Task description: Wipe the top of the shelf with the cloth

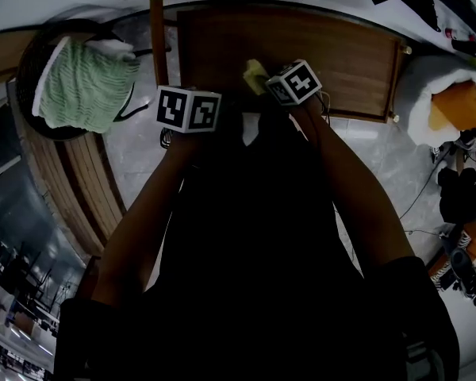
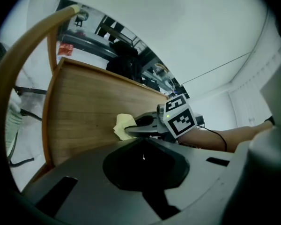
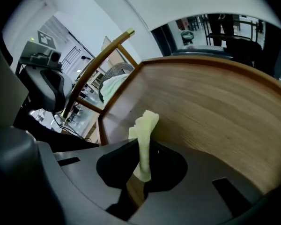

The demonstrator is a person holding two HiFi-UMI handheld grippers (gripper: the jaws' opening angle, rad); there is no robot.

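the yellow cloth (image 3: 141, 139) is pinched by the right gripper (image 3: 141, 170) at the shelf top (image 3: 215, 102), mid-frame — the left gripper (image 2: 143, 157) is clenched, empty.

- The person is wearing dark short sleeves (image 1: 83, 324).
- The left hand-held gripper (image 2: 143, 156) and right hand-held gripper (image 3: 141, 170) are showing grey shells, each carrying a white cube (image 1: 189, 108) (black square markers).

Pale yellow cloth (image 3: 143, 125), brown wood-grained shelf top (image 3: 215, 102), black-and-white marker cubes (image 1: 189, 109).
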